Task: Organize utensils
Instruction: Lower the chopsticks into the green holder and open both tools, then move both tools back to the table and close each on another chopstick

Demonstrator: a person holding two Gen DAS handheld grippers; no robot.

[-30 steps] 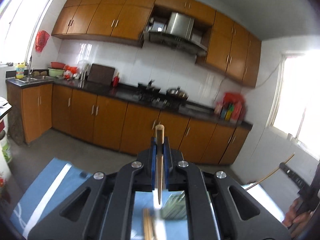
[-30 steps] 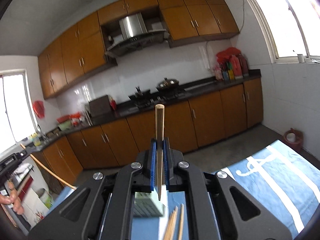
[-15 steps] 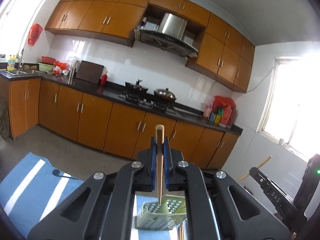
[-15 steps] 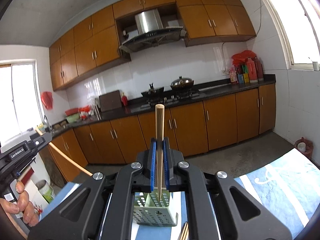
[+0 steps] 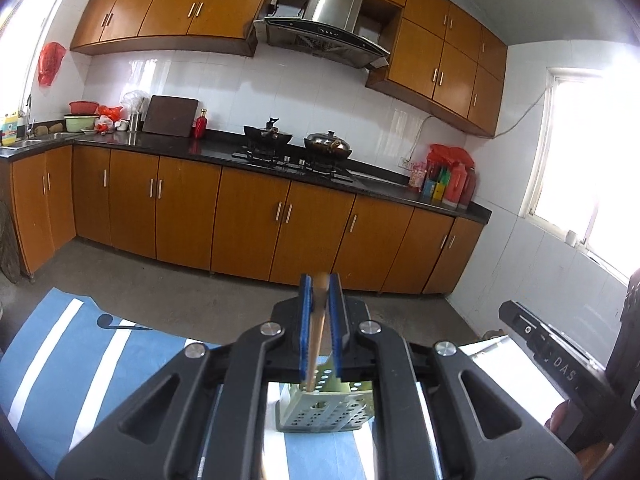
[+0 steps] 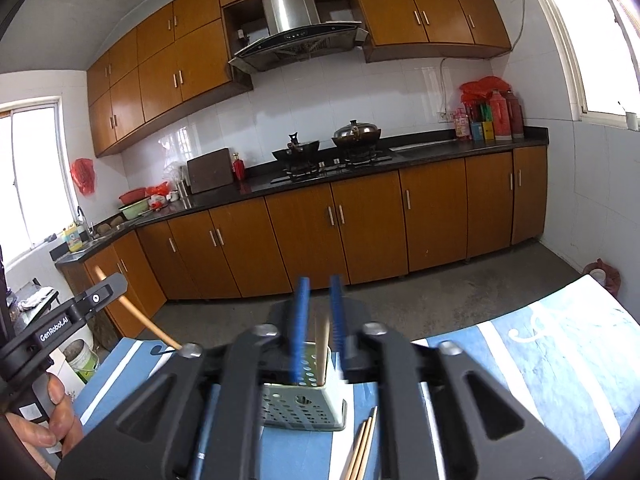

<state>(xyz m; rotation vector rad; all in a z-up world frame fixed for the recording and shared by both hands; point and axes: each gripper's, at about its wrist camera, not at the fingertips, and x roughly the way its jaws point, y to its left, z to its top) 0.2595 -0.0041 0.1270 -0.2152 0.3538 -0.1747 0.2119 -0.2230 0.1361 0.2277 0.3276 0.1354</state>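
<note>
**Both chopsticks right over the holder**

Left gripper (image 5: 320,328): jaws just eased apart, chopstick (image 5: 316,332) leaning loose between them, tip already in the green holder (image 5: 324,412) directly below. Right gripper (image 6: 320,328): jaws just spread clear of its chopstick (image 6: 322,352), which stands upright in the holder. Spares (image 6: 362,446) lie beside it.

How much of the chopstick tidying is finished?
Midway. The right hand-held gripper has just opened, its chopstick standing in the holder. The left hand-held gripper is loosening around another chopstick above it. Loose chopsticks remain on the cloth.
</note>
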